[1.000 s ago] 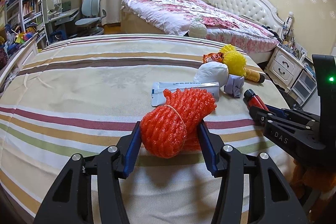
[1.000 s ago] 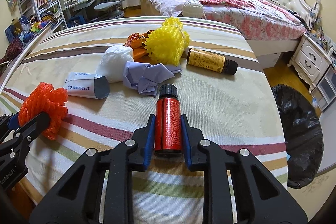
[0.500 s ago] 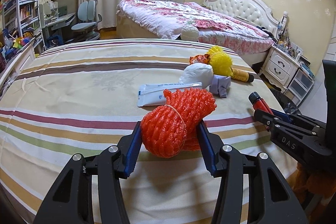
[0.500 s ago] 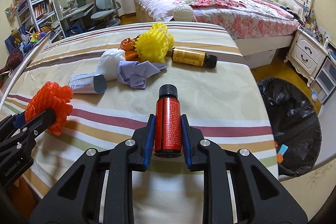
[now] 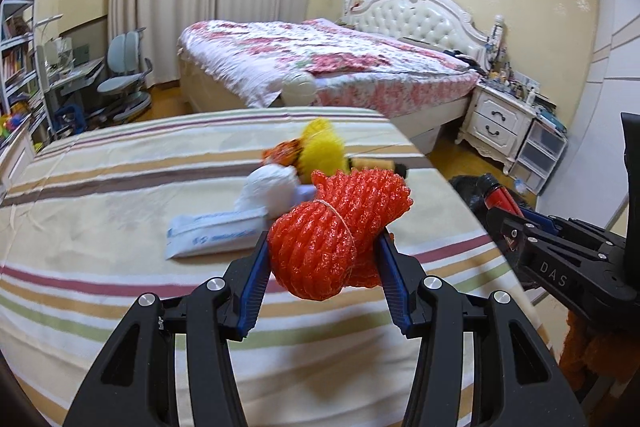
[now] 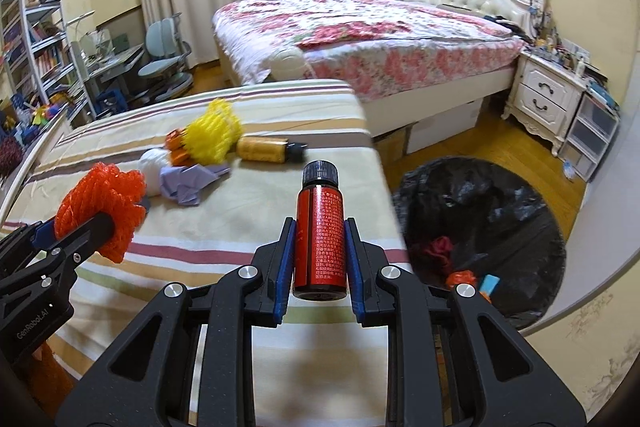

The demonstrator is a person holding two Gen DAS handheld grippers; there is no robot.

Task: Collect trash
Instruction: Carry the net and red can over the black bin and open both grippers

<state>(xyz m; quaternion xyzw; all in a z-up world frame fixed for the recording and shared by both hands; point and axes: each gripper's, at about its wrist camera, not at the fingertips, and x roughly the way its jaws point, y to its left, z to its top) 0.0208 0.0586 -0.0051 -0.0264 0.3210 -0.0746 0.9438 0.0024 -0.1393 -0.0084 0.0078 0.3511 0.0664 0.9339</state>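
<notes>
Both loads now lifted clear of the surface (image 6: 240, 227). Left tool (image 5: 322, 267) clamps the red net (image 5: 332, 239); right tool (image 6: 320, 247) clamps the bottle (image 6: 320, 227), swung toward the bag (image 6: 500, 227). Drop-off appears next.

A home bedroom: floral-quilted bed (image 6: 360, 27), white nightstand (image 6: 548, 99), desk chair (image 6: 164, 55).

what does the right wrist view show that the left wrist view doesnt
Only the right wrist view shows inside the black trash bag, the whole red bottle clamped in the right claw, and the purple crumpled paper. Only the left wrist view shows the flat white packet clearly. Both show the orange foam net in the left claw, the yellow net and the brown bottle.
</notes>
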